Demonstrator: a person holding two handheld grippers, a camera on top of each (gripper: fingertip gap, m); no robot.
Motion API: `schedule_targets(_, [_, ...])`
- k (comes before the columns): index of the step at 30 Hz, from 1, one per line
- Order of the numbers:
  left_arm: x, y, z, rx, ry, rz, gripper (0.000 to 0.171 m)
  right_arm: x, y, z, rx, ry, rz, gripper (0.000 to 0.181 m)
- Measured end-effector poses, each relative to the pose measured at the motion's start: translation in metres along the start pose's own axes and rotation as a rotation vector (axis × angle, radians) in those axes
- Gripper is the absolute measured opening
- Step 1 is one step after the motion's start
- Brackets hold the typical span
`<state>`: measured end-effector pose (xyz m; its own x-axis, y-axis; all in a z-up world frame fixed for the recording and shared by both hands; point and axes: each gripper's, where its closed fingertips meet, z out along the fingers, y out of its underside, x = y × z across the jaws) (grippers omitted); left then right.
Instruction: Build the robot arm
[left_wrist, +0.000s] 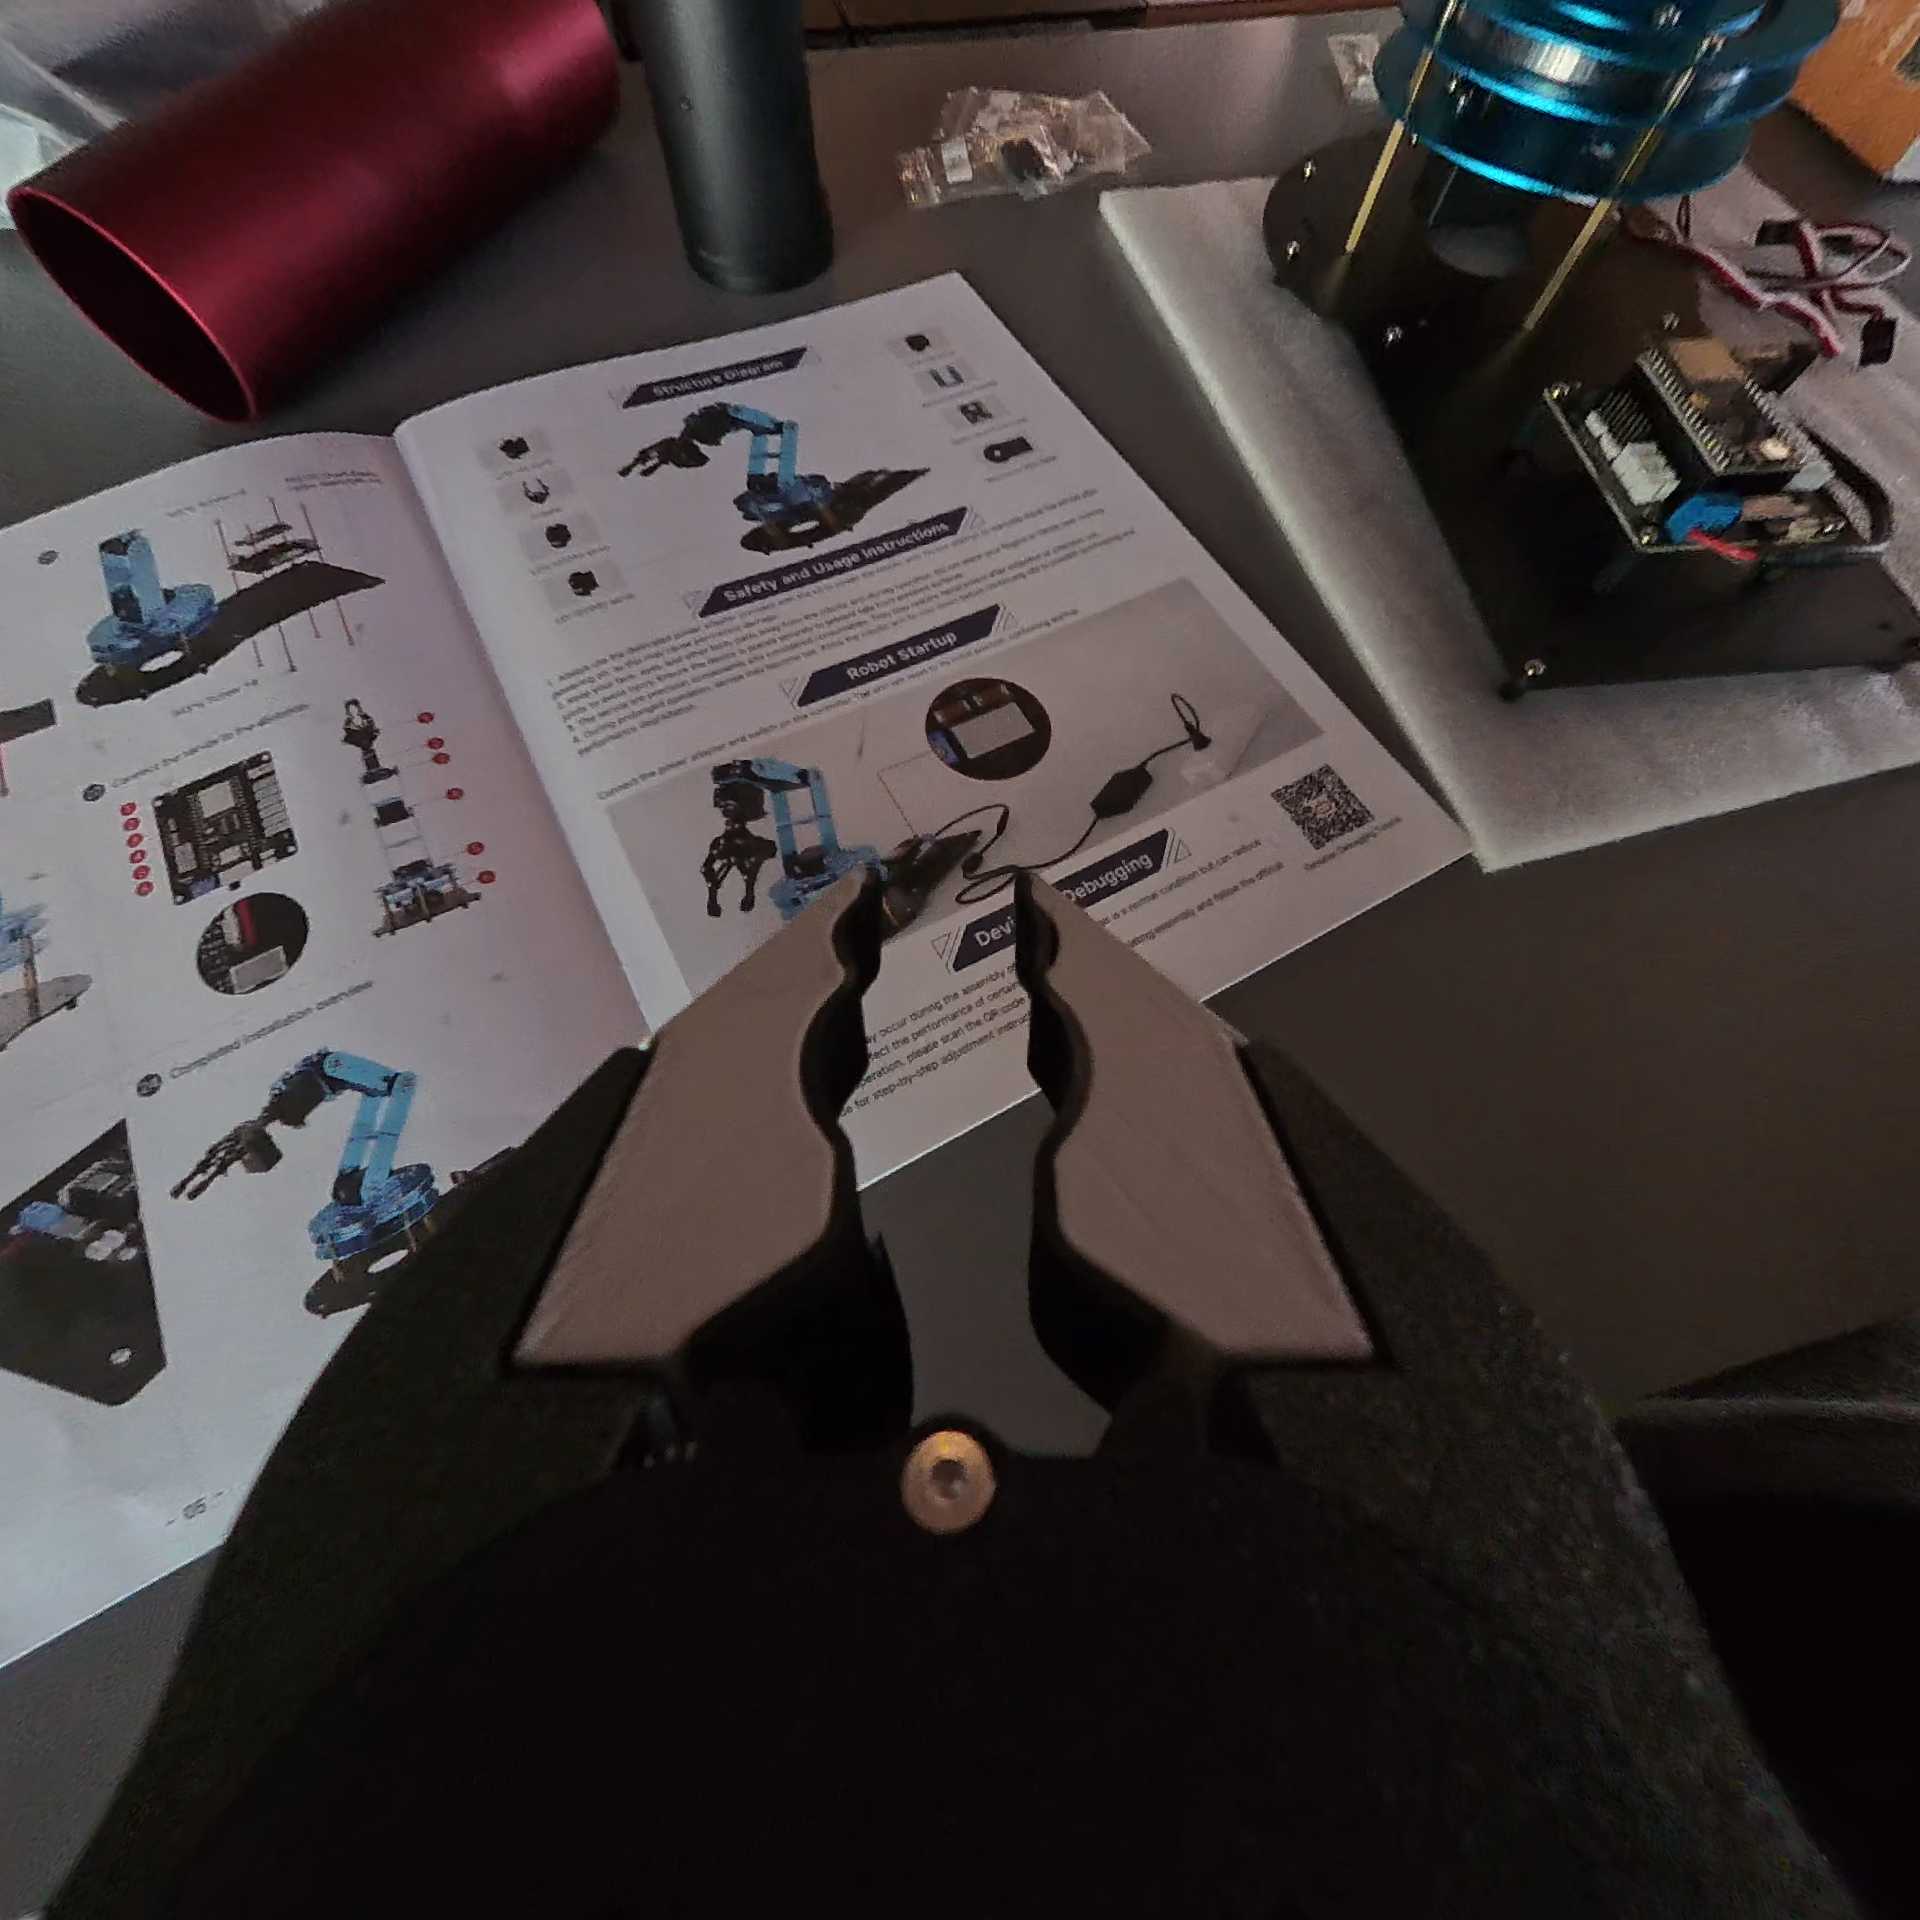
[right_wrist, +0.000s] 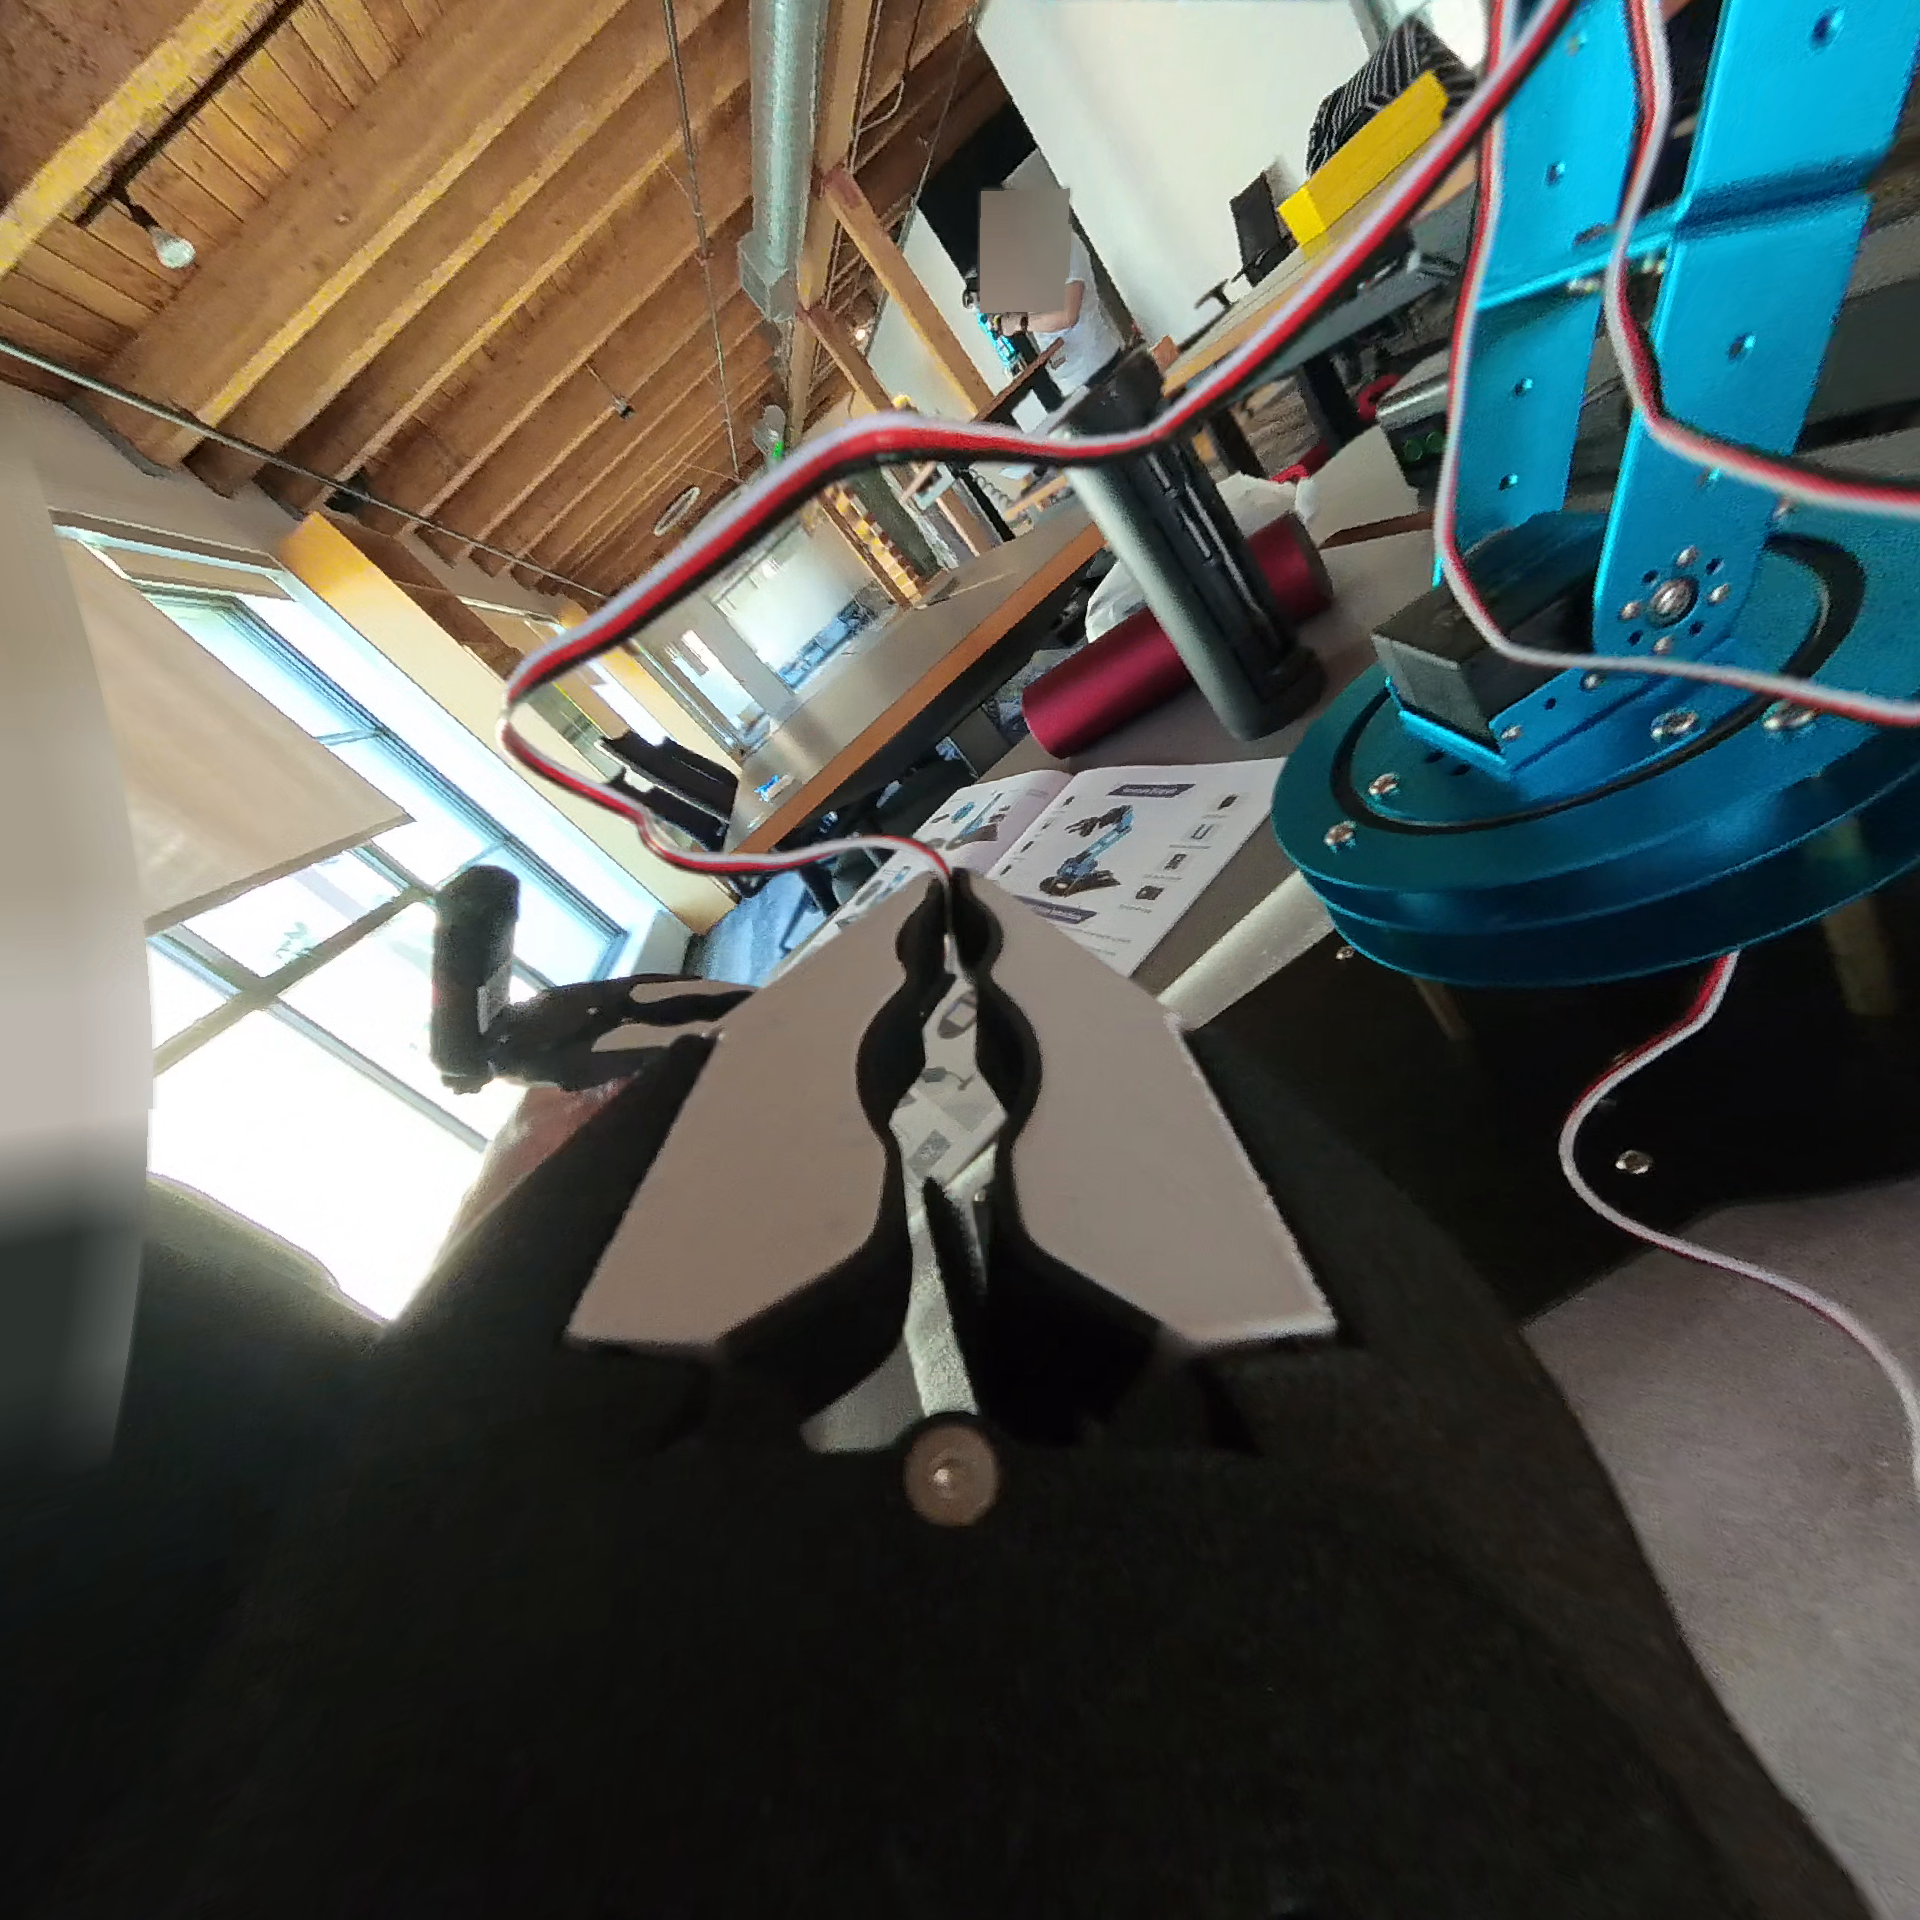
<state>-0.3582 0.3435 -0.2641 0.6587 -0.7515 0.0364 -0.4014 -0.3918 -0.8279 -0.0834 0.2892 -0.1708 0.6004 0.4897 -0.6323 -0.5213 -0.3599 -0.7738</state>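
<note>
Grey desk (left_wrist: 1558, 1039) below, the left tool (left_wrist: 945, 883) hovers parted and empty over the open manual (left_wrist: 727, 623), while the right tool (right_wrist: 948, 883) pinches the striped servo wire (right_wrist: 727, 499) beside the blue robot arm (right_wrist: 1662, 520).

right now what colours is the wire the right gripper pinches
Red, white and black striped wire, clearest in the right wrist view.

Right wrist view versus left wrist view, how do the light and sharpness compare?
Left wrist view: dim and even, no glare; the open manual is readable-sharp at centre, and the red tube is soft toward the corner. Right wrist view: strongly backlit, the windows blown out, the right gripper body nearly black, the blue arm kit bright, straight beams bowed by the wide lens.
</note>
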Motion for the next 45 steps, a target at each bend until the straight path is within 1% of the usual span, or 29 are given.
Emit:
schedule_targets(2, [0.002, 0.001, 0.003, -0.004, 0.006, 0.011, 0.025, 0.003, 0.002, 0.002, 0.006, -0.008, 0.041, 0.000])
schedule_targets(7, [0.012, -0.007, 0.006, 0.016, 0.056, 0.009, 0.024, 0.008, -0.001, 0.000, 0.041, -0.038, 0.129, 0.000])
schedule_targets(14, [0.022, -0.007, 0.007, 0.015, 0.089, 0.022, 0.024, 0.005, -0.005, 0.000, 0.088, -0.125, 0.263, 0.000])
schedule_targets(18, [0.029, -0.006, 0.003, 0.027, 0.095, 0.024, 0.024, 0.004, -0.004, 0.003, 0.094, -0.143, 0.293, 0.000])
schedule_targets(22, [0.022, -0.001, -0.006, 0.034, 0.057, 0.025, 0.025, 0.006, -0.001, 0.004, 0.076, -0.099, 0.228, 0.000])
schedule_targets(26, [0.004, 0.007, -0.009, 0.025, 0.020, -0.026, 0.025, 0.014, -0.001, -0.002, 0.051, 0.012, 0.088, 0.000])
schedule_targets(29, [-0.002, 0.011, -0.002, 0.012, 0.044, -0.088, 0.024, 0.018, -0.004, -0.008, 0.045, 0.077, 0.000, 0.000])
schedule_targets(32, [-0.002, 0.010, 0.012, 0.008, 0.071, -0.120, 0.024, 0.015, -0.011, -0.012, 0.066, 0.097, -0.049, 0.000])
schedule_targets(38, [0.004, 0.001, 0.035, -0.001, 0.087, -0.084, 0.024, 0.017, -0.019, -0.019, 0.081, 0.171, -0.155, 0.000])
schedule_targets(41, [0.008, 0.004, 0.040, -0.033, 0.094, -0.064, 0.025, 0.026, -0.021, -0.023, 0.074, 0.223, -0.189, 0.000])
schedule_targets(45, [0.013, 0.009, 0.042, -0.054, 0.118, -0.065, 0.026, 0.039, -0.024, -0.028, 0.079, 0.270, -0.192, 0.000])
